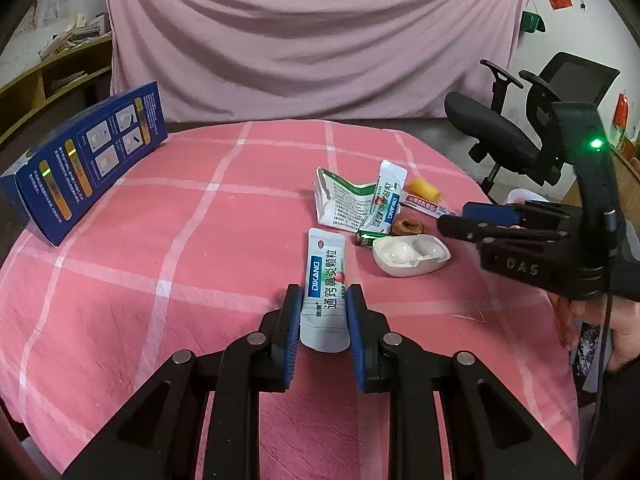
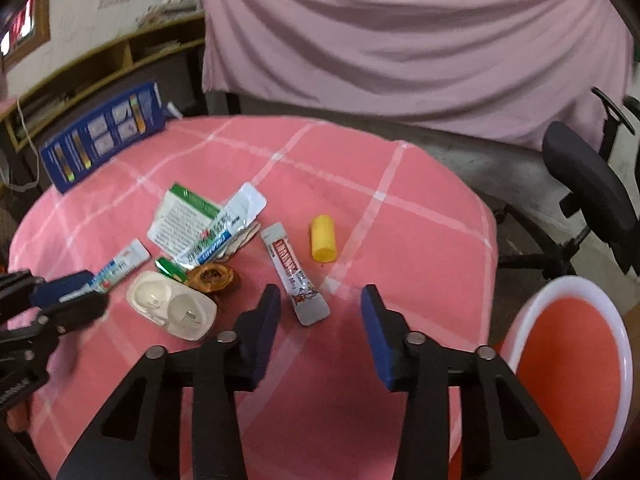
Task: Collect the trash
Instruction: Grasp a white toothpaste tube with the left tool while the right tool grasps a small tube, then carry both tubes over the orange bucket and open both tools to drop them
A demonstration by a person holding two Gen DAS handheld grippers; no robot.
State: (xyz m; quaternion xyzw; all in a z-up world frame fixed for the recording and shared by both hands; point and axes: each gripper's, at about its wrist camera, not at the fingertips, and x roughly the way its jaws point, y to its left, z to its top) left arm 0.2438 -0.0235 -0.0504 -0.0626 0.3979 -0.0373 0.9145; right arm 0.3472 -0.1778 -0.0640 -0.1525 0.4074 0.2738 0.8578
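Observation:
My left gripper (image 1: 323,300) is shut on a white DIKANG sachet (image 1: 325,280), holding it by its sides above the pink checked tablecloth (image 1: 160,240); the same sachet (image 2: 116,266) shows at the left of the right wrist view. My right gripper (image 2: 320,300) is open and empty, hovering over a red-and-white sachet (image 2: 294,272). Beside it lie a yellow cap (image 2: 323,238), a brown peel (image 2: 211,276), a green battery (image 2: 170,268), a white plastic case (image 2: 172,306), a second DIKANG sachet (image 2: 224,228) and a torn green-and-white packet (image 2: 180,216).
A blue carton (image 1: 80,160) stands at the table's far left. A white-rimmed orange bin (image 2: 572,364) sits off the table's right edge. A black office chair (image 2: 588,184) stands behind it. Pink cloth (image 1: 312,36) hangs at the back.

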